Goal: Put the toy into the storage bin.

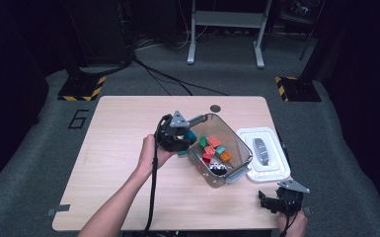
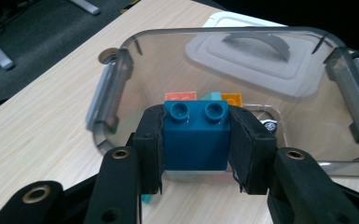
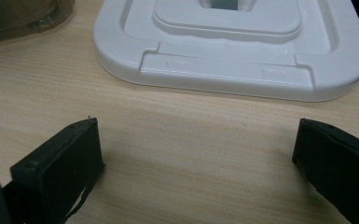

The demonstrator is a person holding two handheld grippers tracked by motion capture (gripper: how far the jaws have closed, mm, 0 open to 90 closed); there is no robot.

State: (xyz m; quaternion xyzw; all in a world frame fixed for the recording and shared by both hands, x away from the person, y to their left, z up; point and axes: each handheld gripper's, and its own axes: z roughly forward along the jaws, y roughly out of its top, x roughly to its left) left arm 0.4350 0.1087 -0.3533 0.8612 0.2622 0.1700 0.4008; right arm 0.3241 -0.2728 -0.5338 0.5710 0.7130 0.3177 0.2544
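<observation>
One teal block [image 2: 195,135] sits clamped between the fingers [image 2: 150,144] of the left gripper [image 1: 176,132], held just at the near rim of the clear bin [image 1: 242,148] and not yet over it. We judge it light, rigid and hard plastic, smooth on its flat sides, so it could slip if the squeeze eases; the padded fingers on two opposite side walls, studs up, look like the right hold. It should survive a short drop without damage.

Right gripper [image 1: 282,201] rests low on the desk [image 1: 118,128] at the near right corner, its fingers [image 3: 58,165] wide apart with nothing between them, facing the white lid [image 3: 233,46].

Left gripper view gives us the grip itself and the two studs. High view gives what that one lacks: other coloured blocks [image 1: 212,147] already in the bin, and the lid lying just beside it.
</observation>
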